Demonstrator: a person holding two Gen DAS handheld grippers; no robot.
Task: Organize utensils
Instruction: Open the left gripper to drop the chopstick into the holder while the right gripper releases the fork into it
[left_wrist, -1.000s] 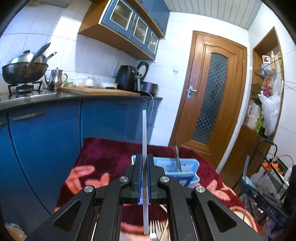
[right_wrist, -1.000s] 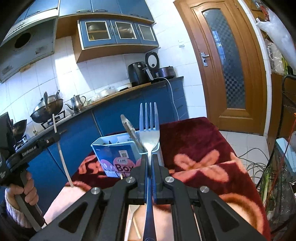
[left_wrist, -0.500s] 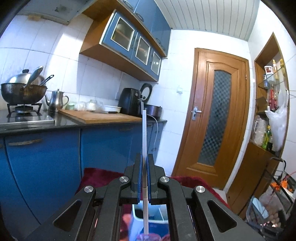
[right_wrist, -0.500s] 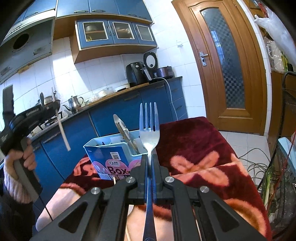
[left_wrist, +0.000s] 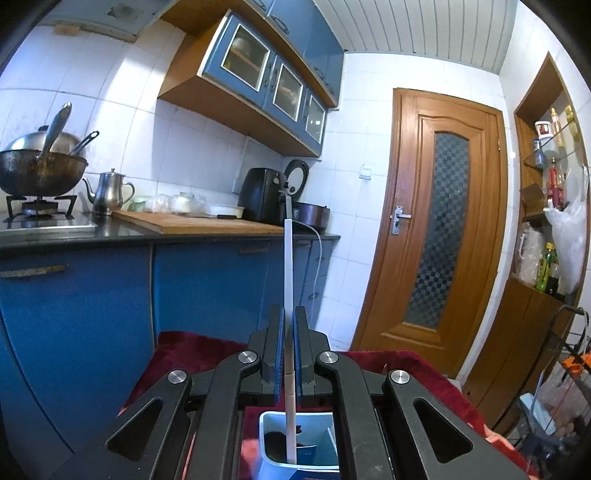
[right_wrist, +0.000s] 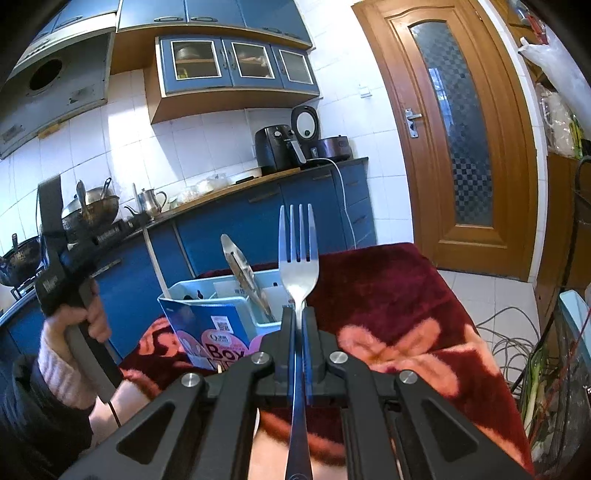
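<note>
While the left gripper pinches a thin white stick upright between its closed fingers, the stick's lower end hangs over the open mouth of the pale blue box, inside its rim as far as the left wrist view shows. That view gives only the box's near rim and dark interior; the red blanket runs out to an edge close to the blue cabinets, with a narrow gap of floor between.

From the right wrist view the box stands whole on the blanket, a metal utensil leaning inside it, and the stick slants down at its left wall. The left gripper shows there in a hand, to the left of the box. The right gripper is clamped on a fork, tines up, just in front of the box's right end. Open blanket lies to the right, then tiled floor toward the door.
</note>
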